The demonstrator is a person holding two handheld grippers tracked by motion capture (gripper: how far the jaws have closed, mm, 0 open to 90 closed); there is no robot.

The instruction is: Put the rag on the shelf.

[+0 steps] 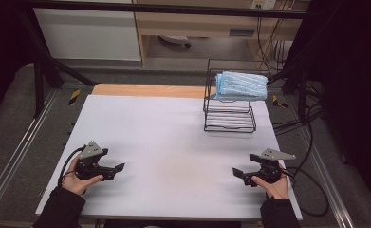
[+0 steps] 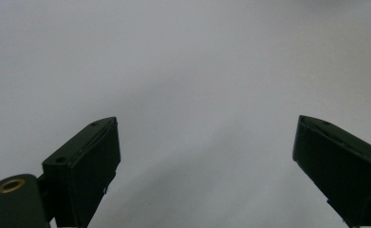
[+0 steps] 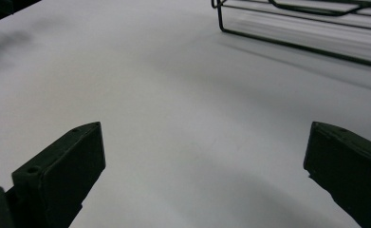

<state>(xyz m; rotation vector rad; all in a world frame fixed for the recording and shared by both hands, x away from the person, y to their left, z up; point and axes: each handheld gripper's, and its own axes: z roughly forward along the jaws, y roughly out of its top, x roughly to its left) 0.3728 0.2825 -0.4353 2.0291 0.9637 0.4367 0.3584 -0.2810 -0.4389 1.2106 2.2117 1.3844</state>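
Both grippers, left (image 1: 119, 167) and right (image 1: 236, 172), rest fingers spread, empty; towel (image 1: 240, 85) tops the rack (image 1: 229, 121) at one o'clock, awaiting pickup.

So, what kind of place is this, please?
Probably a lab or test bench: a white table inside a black metal frame, loose cables beside it, and a hand-held tool in each hand.

Black grippers (image 1: 119, 169), grey three-cornered top plates, black trailing cables; dark sleeves.
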